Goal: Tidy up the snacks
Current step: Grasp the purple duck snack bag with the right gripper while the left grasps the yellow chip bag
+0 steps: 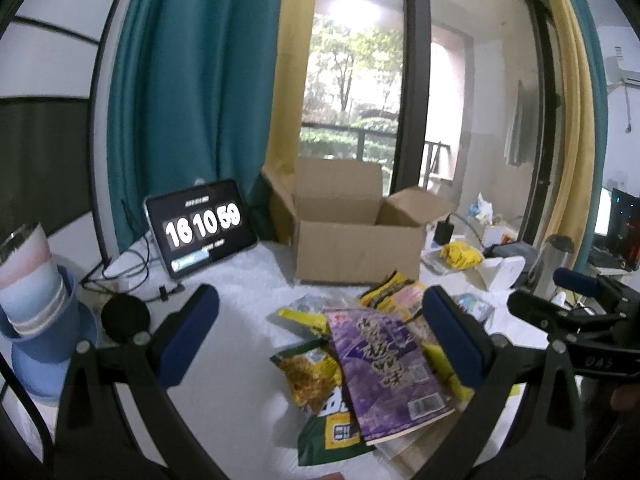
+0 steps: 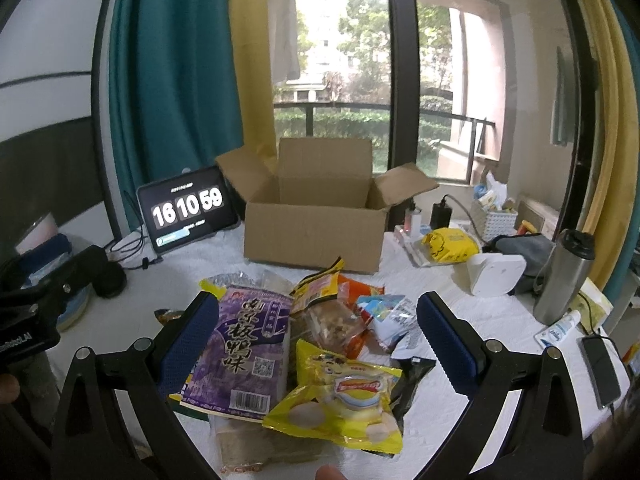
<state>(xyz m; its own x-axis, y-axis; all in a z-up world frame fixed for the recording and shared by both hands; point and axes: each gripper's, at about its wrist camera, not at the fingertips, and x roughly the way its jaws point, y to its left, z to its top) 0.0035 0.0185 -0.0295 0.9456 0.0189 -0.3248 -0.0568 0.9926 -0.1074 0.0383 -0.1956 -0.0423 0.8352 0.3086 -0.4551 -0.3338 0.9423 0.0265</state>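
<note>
A pile of snack packets lies on the white table in front of an open, empty cardboard box (image 1: 356,248) (image 2: 316,236). A purple packet (image 1: 384,368) (image 2: 244,344) lies on top, with a green-yellow packet (image 1: 316,384) beside it and a yellow packet (image 2: 340,396) nearest the right wrist camera. An orange-red packet (image 2: 340,320) and a small blue-white packet (image 2: 384,312) lie behind. My left gripper (image 1: 320,344) is open and empty above the pile. My right gripper (image 2: 316,340) is open and empty above the pile; it also shows in the left wrist view (image 1: 580,300).
A tablet showing a clock (image 1: 200,228) (image 2: 188,208) stands left of the box, with cables beside it. Stacked cups and bowls (image 1: 36,300) sit far left. A steel flask (image 2: 564,276), a white device (image 2: 496,276), a phone (image 2: 604,372) and a basket (image 2: 492,220) are at the right.
</note>
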